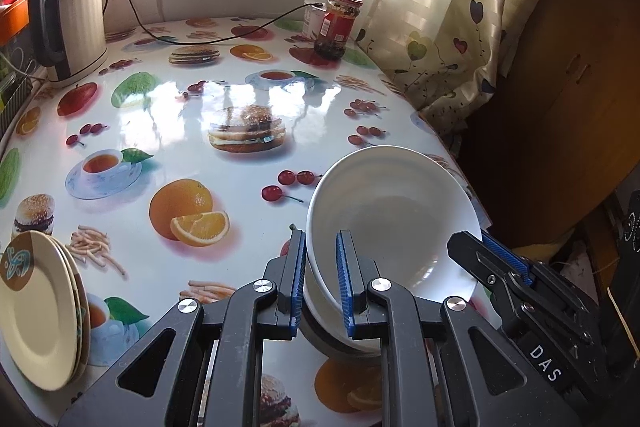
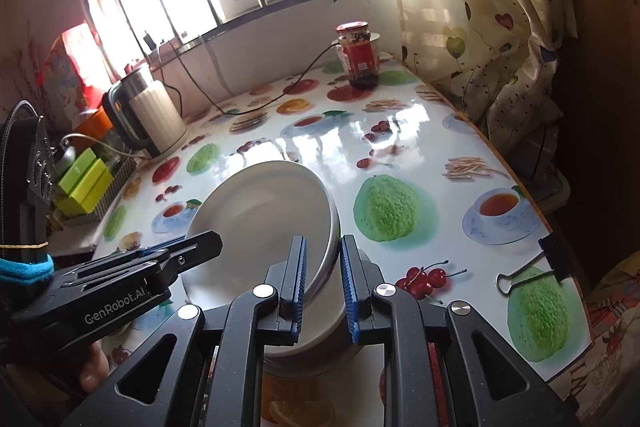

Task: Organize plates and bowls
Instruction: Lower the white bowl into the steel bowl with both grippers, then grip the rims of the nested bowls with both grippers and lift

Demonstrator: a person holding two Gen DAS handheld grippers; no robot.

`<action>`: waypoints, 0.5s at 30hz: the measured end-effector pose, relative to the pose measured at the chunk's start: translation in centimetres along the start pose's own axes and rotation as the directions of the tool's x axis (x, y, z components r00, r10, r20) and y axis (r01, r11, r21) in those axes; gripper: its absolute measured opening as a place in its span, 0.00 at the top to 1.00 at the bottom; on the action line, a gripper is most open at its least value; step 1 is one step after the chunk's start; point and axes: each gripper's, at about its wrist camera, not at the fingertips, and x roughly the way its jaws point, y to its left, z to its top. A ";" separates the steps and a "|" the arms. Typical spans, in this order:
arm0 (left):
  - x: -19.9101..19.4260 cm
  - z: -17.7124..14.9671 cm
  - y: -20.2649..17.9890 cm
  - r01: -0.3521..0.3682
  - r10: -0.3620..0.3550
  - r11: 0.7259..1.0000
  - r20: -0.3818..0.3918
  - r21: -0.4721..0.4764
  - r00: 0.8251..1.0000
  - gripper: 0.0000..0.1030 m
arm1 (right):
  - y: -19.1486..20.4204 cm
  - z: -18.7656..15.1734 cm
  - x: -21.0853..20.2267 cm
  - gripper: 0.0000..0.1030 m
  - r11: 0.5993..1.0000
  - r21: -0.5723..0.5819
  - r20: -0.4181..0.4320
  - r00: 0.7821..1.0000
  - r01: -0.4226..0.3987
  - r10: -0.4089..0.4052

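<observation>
The left gripper (image 1: 322, 275) pinches the left rim of a white bowl (image 1: 394, 215), one blue-padded finger inside the wall and one outside. The right gripper (image 2: 323, 281) pinches the opposite rim of the same bowl (image 2: 260, 211) in the same way, its fingers straddling the edge. Each tool shows in the other's view, at the bowl's far side. The bowl tilts, its opening facing the left camera, and sits nested on at least one more bowl beneath it; how many lie under it cannot be told. The stack is over the near right part of the table (image 1: 168, 115), which wears a glossy cloth printed with fruit, burgers and teacups. A stack of cream plates (image 1: 38, 311) rests at the near left. At the far left stands an electric kettle (image 1: 74, 19), and at the far right a red-lidded jar (image 1: 338, 25), beside a patterned curtain (image 1: 448, 7).
</observation>
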 end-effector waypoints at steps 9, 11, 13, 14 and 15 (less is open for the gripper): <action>0.1 -0.5 0.4 0.003 -0.003 1.000 -0.009 -0.015 1.000 0.84 | 0.1 -0.7 0.5 0.83 1.000 0.000 -0.023 1.000 0.005 -0.005; 0.1 -0.6 0.4 0.004 -0.004 1.000 -0.010 -0.016 1.000 0.84 | 0.1 -0.8 0.5 0.83 1.000 0.001 -0.025 1.000 0.006 -0.006; 0.1 -0.6 0.4 0.005 -0.005 1.000 -0.012 -0.020 1.000 0.84 | 0.1 -0.8 0.5 0.83 1.000 0.001 -0.025 1.000 0.006 -0.006; 0.0 -0.7 0.4 0.004 -0.004 1.000 -0.011 -0.018 1.000 0.84 | 0.0 -0.9 0.5 0.83 1.000 0.002 -0.027 1.000 0.006 -0.006; 0.1 -0.7 0.4 0.004 -0.004 1.000 -0.012 -0.017 1.000 0.84 | 0.0 -1.0 0.5 0.83 1.000 0.003 -0.027 1.000 0.007 -0.007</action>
